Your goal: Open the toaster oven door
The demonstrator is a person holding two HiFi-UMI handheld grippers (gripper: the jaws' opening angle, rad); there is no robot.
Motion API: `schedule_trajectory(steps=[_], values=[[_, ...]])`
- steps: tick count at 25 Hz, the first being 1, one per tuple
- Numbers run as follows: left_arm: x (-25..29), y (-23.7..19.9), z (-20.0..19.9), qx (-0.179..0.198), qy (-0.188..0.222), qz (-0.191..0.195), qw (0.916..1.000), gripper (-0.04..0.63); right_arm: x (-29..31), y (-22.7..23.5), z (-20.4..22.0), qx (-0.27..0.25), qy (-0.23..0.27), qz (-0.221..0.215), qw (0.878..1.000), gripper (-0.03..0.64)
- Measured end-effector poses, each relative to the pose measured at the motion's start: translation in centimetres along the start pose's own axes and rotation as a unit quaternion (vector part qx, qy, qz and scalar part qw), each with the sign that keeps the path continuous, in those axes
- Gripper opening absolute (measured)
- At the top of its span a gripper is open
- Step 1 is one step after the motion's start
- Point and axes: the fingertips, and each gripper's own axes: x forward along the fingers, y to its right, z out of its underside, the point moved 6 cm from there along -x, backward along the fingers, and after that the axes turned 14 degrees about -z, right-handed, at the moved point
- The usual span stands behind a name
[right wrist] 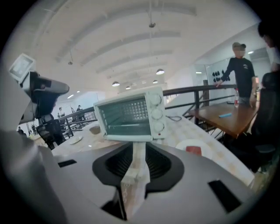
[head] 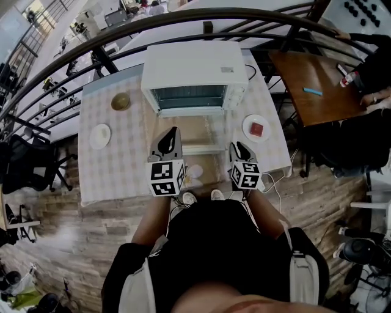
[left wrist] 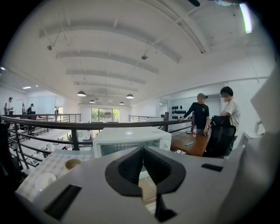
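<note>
Starting with the head view: the toaster oven (head: pixel 194 67) sits at the far edge of the checked table (head: pixel 122 177), with the railing (head: pixel 183 15) curving just behind it. Its door (head: pixel 198 131) is folded down flat toward the person. The left gripper (head: pixel 173 132) is over the door's left part and hides that corner. The right gripper (head: pixel 237 147) is just off the door's right front corner. There is bare cloth on both sides of the oven. A bowl (head: pixel 120 101) and a white plate (head: pixel 100 136) lie to the oven's left. A plate with a red piece (head: pixel 256 129) lies to its right front. A brown table (head: pixel 305 73) stands well off to the oven's right. The person's body cuts off the table's near edge.

In the left gripper view, the left gripper (left wrist: pixel 142 151) has its jaw tips pressed together with nothing between them. The toaster oven (left wrist: pixel 131 141) is straight ahead. Its lower front and door are hidden behind the gripper body. The bowl (left wrist: pixel 72 163) shows left of the oven, and two people (left wrist: pixel 201 111) stand beyond it on the right.

In the right gripper view, the right gripper (right wrist: pixel 136 153) has its jaws spread and holds nothing. Only a pale strip shows through the gap; I cannot tell whether it is door or cloth. The toaster oven (right wrist: pixel 131 114) shows an open cavity with its knobs on the right. The gripper body hides most of the door. The plate with a red piece (right wrist: pixel 192 148) is right of the oven.
</note>
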Motion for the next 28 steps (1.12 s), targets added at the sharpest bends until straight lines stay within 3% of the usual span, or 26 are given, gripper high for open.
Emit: schedule_trajectory(steps=[4,8,11,17,28], values=[[0.4,0.3,-0.6,0.000,0.009,0.003,1.0000,0.014,-1.9,-0.7,-7.0,-0.065,0.093,0.004,0.993,0.064],[0.5,0.2,-1.3,-0.002,0.020,0.002,0.9998,0.014,-4.0,-1.6,-14.1,-0.115,0.192,0.011,0.975,0.032],[0.3,0.2,-1.8,-0.001,0.026,0.001,0.9997,0.014,-5.3,-2.4,-18.2,-0.132,0.239,0.010,0.962,0.002],[0.1,-0.3,-2.6,-0.001,0.037,-0.007,0.9993,0.014,-6.4,-3.5,-21.8,-0.142,0.272,-0.006,0.952,0.000],[-0.5,-0.8,-3.3,-0.002,0.043,-0.021,0.9988,0.014,-5.9,-3.4,-21.2,-0.141,0.251,-0.002,0.958,0.000]])
